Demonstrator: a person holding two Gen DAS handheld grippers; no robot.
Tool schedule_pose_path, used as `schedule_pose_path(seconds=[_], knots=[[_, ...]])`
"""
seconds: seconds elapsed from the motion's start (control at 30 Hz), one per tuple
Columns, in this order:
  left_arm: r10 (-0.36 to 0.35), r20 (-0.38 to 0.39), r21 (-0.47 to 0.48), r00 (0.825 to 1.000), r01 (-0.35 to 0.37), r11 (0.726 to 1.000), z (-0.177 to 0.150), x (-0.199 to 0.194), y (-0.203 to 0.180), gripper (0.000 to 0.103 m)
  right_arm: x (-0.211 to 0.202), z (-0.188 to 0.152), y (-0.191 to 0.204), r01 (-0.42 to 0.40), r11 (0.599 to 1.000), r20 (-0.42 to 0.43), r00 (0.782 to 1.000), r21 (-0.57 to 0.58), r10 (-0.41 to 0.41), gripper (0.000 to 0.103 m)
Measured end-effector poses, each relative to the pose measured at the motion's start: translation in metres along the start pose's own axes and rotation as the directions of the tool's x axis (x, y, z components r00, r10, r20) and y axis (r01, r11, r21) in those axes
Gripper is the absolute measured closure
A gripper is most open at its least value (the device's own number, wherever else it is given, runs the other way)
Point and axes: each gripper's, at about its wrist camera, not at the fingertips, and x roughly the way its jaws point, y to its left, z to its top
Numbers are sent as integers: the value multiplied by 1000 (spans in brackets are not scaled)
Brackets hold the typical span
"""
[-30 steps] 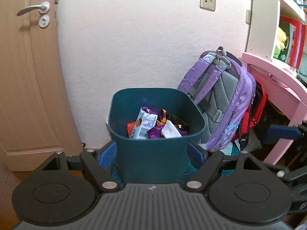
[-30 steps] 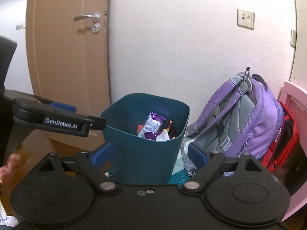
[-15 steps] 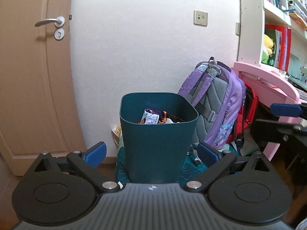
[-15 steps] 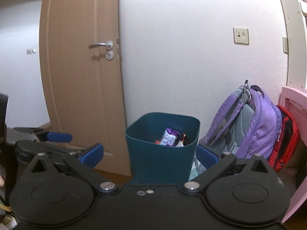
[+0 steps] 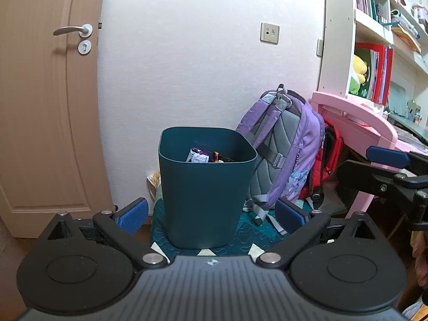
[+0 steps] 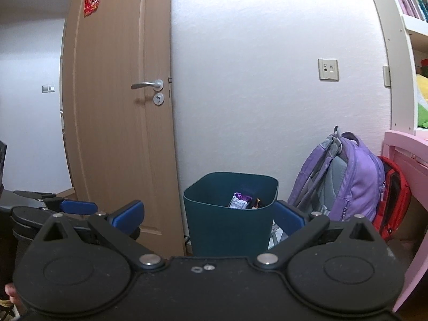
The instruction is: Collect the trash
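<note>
A dark teal trash bin (image 5: 206, 187) stands on the floor against a white wall, on a teal patterned mat (image 5: 240, 238). Crumpled wrappers (image 5: 199, 157), one purple and white, lie inside, below its rim. A purple backpack (image 5: 289, 155) leans on the wall just to the right of the bin, touching it, with a red bag (image 5: 330, 160) behind it and a pink desk (image 5: 355, 117) further right. A wooden door (image 5: 50, 107) with a metal handle is to the left.

The left gripper (image 5: 211, 211) faces the bin from the near side, its jaws spread wide and holding nothing. The right gripper (image 6: 207, 214), beside it, is likewise spread wide and empty, with the bin framed beyond its blue pads (image 6: 125, 214).
</note>
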Motion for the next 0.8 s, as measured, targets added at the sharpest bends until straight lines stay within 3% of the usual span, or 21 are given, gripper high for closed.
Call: schedule_pose_path(seconds=[0.8], knots=[[-2,55,-23,998,3,1000,1,-19,-3,2,-4,-6,1,17,1000,2,1000,19,-17,0]])
